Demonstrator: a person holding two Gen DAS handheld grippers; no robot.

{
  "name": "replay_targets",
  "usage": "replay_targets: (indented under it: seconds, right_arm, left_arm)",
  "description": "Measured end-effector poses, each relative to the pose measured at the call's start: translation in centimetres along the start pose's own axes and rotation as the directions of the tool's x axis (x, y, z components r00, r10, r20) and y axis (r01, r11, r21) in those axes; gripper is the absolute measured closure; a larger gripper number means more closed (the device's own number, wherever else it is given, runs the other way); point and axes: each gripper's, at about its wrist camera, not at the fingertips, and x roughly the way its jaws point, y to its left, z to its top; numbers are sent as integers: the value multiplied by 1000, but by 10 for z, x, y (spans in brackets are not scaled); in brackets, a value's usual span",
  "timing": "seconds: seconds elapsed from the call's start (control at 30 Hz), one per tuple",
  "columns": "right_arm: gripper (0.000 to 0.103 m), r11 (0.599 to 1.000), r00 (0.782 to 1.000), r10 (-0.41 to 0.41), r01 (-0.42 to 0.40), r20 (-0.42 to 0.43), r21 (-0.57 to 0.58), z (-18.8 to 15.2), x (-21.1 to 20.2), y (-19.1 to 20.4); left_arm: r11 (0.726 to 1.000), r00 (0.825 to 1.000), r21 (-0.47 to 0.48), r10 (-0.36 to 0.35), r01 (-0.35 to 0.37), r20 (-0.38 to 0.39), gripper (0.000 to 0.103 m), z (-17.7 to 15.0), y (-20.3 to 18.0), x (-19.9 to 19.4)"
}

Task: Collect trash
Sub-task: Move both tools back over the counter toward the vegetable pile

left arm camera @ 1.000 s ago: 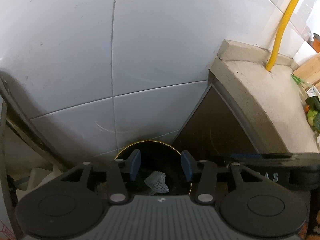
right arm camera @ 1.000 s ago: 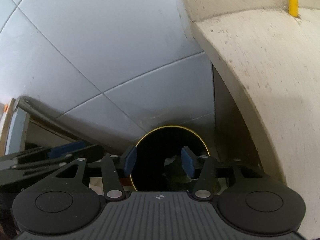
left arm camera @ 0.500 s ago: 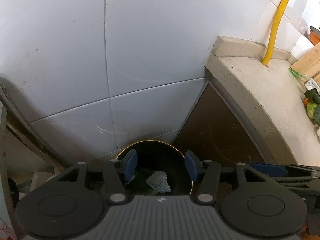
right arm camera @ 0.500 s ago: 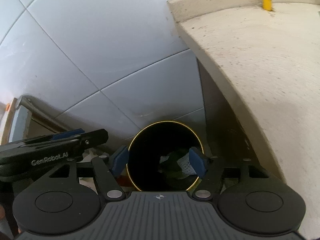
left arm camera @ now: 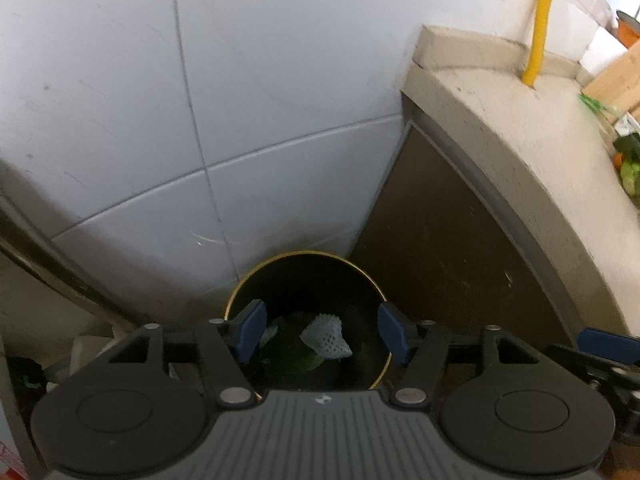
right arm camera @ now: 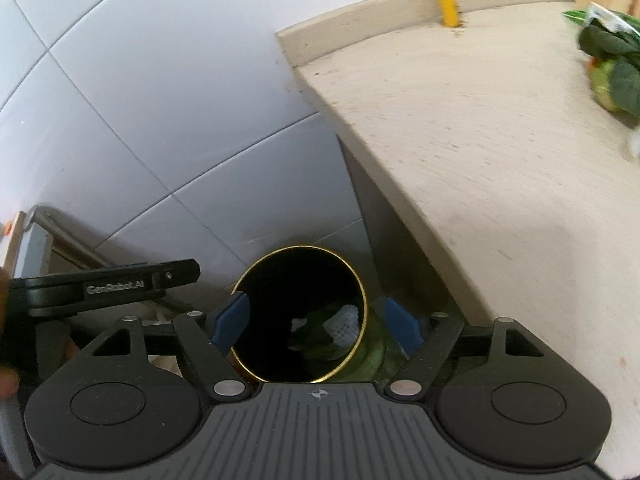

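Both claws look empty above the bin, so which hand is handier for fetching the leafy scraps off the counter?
Probably the right gripper: its view takes in the counter and the leafy scraps. The left gripper hangs over the bin, farther from them.

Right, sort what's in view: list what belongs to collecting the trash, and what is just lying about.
Part of the job:
- black bin with a gold rim
- white foam net and green scraps inside it
- left gripper, jaws opening, nothing between them
- right gripper, jaws opening, nothing between them

Just lying about:
- yellow pipe
- wooden board
- leafy greens on the counter
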Motion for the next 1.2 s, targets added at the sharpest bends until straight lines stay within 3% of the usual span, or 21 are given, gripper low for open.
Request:
replay_targets:
  seconds: [0.33, 0.73, 0.83, 1.0, 1.2]
  right_arm:
    - [18, 998, 998, -50, 48, 50, 30, -30, -53, -26]
    - [16, 996, 984, -87, 83, 156, 29, -19, -106, -69]
    - [16, 995, 981, -90, 81, 170, 58, -15, -117, -90]
    - [16, 986, 972, -120, 94, 203, 135, -6, -135, -128]
    - [15, 968, 957, -172, 120, 232, 222, 5, -149, -170]
  left_arm:
    - [994, 998, 105, 15, -9, -54, 42, -8, -18, 6]
    - [986, 994, 158, 64, -50, -88, 41, -12, -23, 16]
    - [989, 997, 148, 35, -26, -62, 41, -12, -25, 9]
    - [994, 995, 54, -88, 90, -37, 41, -10, -35, -4]
    - [977, 985, 139, -168, 161, 44, 41, 14, -86, -35]
